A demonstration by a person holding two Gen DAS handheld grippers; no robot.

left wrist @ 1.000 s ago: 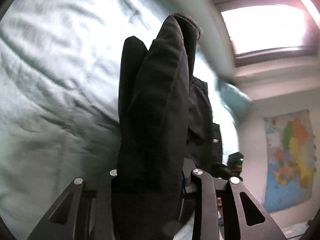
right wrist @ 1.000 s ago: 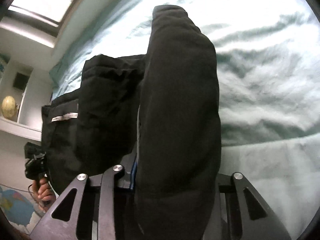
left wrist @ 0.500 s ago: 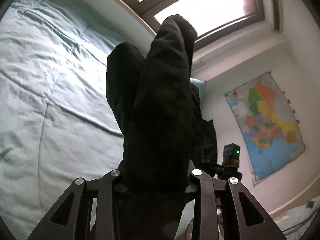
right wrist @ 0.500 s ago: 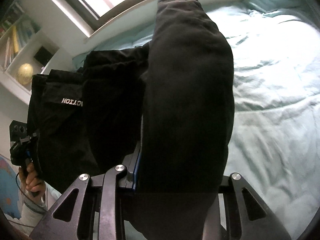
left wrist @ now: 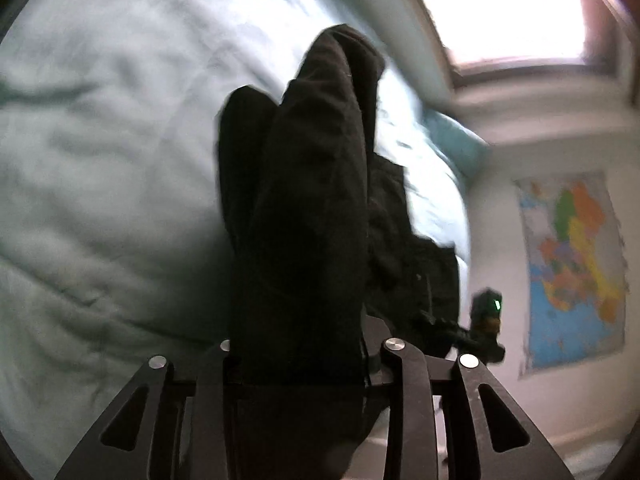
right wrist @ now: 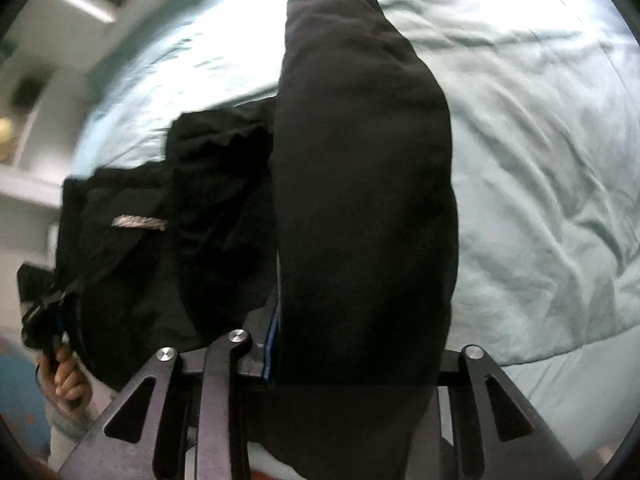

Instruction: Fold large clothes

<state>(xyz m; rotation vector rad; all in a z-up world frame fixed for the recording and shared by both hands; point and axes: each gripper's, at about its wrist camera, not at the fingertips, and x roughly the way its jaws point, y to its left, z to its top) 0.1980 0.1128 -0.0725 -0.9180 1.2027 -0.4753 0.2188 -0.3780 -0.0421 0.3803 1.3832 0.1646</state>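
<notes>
A large black garment [left wrist: 312, 208] hangs between both grippers above a bed. My left gripper [left wrist: 304, 344] is shut on a thick bunch of its cloth, which drapes over and hides the fingertips. My right gripper [right wrist: 352, 344] is shut on another bunch of the same black garment [right wrist: 360, 184], fingertips hidden too. The rest of the cloth, with a small white label [right wrist: 138, 222], sags to the left in the right wrist view. The right gripper also shows in the left wrist view [left wrist: 486, 320], and the left one with its hand in the right wrist view [right wrist: 44, 312].
A pale green duvet [left wrist: 100, 168] covers the bed [right wrist: 540, 168] below the garment. A window [left wrist: 508, 24] is at the far side. A coloured wall map [left wrist: 572, 272] hangs on the right. A shelf with a yellow globe [right wrist: 6, 140] is on the left.
Both grippers have tilted back down toward the bed with the garment still held; half a second ago they pointed higher, at the window. The views are blurred by motion.
</notes>
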